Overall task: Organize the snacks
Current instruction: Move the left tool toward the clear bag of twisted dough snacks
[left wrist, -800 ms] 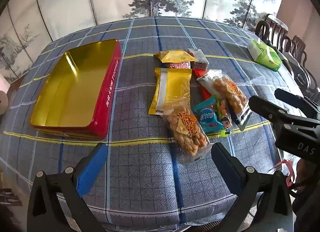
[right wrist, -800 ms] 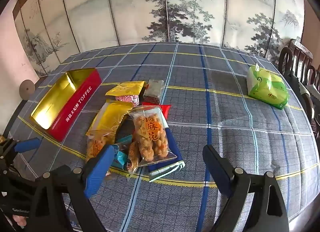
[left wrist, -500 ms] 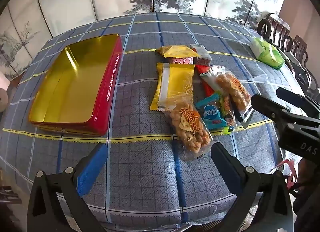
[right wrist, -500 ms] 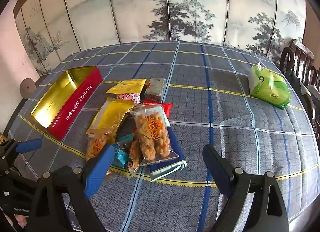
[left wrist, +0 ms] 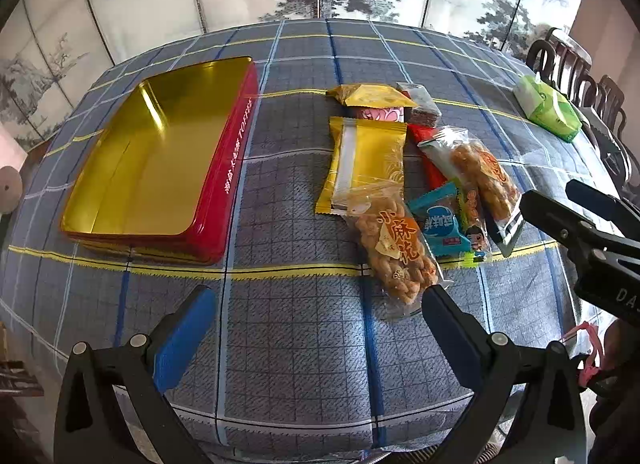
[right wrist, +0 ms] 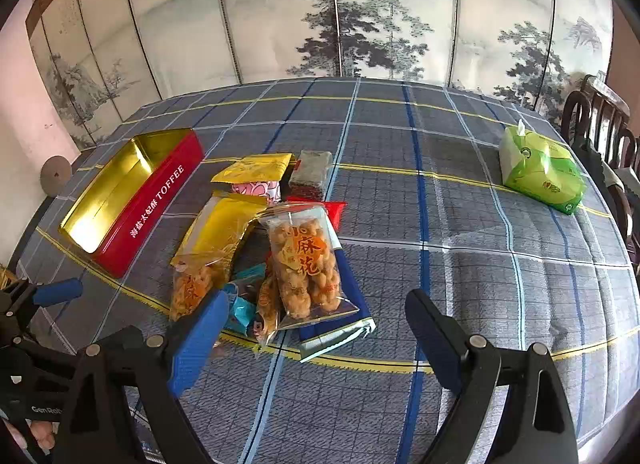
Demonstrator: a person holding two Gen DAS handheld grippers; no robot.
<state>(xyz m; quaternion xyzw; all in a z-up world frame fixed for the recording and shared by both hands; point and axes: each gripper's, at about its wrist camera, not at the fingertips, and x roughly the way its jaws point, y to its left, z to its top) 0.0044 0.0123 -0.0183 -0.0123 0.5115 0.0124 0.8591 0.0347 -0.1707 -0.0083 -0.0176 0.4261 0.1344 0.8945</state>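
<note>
Left wrist view: my left tongs [left wrist: 316, 322] and right tongs [right wrist: 316, 328] gape wide, holding nothing, above the snack packets [left wrist: 394, 252] beside the open red-and-gold metal tin [left wrist: 160, 159].

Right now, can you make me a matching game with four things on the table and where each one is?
Things:
1. toffee tin
2. green tissue pack
3. big gold packet
4. teal wrapper

Places or states:
A. far right, alone near the chairs
B. tucked between the two fried-twist bags
C. on the left, open with nothing inside
D. its near end under a fried-twist bag

Pairs: 1-C, 2-A, 3-D, 4-B
</note>
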